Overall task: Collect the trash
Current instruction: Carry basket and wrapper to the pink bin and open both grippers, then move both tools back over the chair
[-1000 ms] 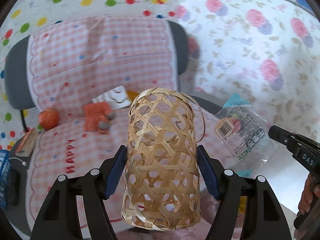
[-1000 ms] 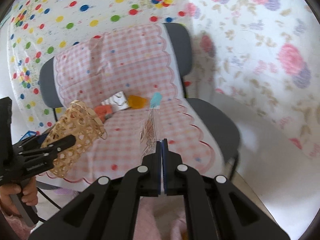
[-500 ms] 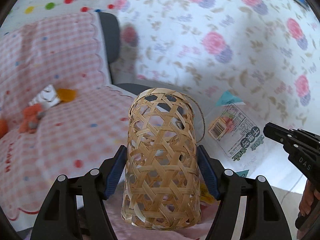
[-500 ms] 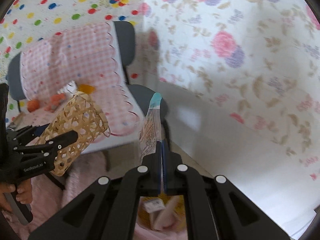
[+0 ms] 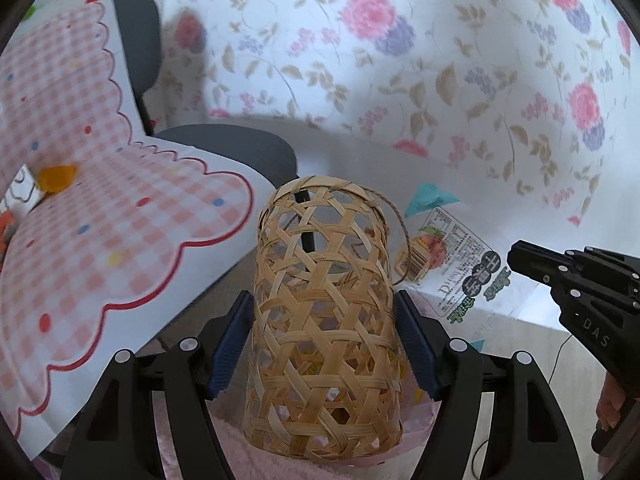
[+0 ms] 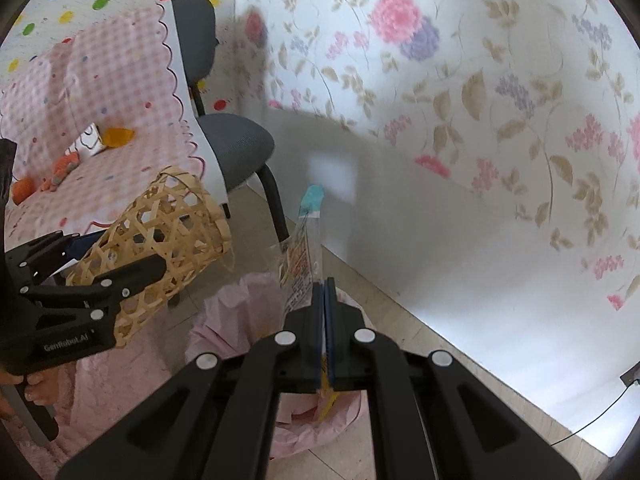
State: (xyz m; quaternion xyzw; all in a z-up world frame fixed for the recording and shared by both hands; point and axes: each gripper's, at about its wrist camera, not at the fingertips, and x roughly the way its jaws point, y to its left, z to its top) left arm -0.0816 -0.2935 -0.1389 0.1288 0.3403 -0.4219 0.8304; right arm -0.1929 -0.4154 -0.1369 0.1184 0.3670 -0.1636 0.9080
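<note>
The left hand-held gripper point(image 5: 324, 344) is grasping a woven basket point(image 5: 322, 320). Its blue pads point(image 5: 232, 344) press on both sides of the basket. The basket has open holes all over and a thin string loop near its top. In the right wrist view the basket point(image 6: 160, 240) sits at about 9 o'clock and tips over on its side, with its open mouth pointing toward the middle of the picture.

The right hand-held gripper point(image 6: 324, 320) is clenched tight on a wrapper point(image 6: 304, 256). The wrapper is thin and see-through, with print on it and a teal tip at the top. It sticks straight up out of the closed jaws. In the left wrist view the wrapper point(image 5: 452, 264) is at about 3 o'clock, just beside the basket, and the right hand-held gripper point(image 5: 516, 256) holds its edge.

Under the wrapper, at 6 o'clock, is a pink bag point(image 6: 248, 320) on the floor point(image 6: 400, 320). Its mouth is open.

A grey chair point(image 6: 236, 140) stands at about 10 o'clock, in front of a flowery wall point(image 6: 460, 80). A pink checked cloth point(image 6: 100, 92) hangs over it. On the cloth lie an orange scrap point(image 6: 118, 135), a white piece point(image 6: 86, 142) just beside it, and some more orange bits point(image 6: 60, 170) at about 9 o'clock.
</note>
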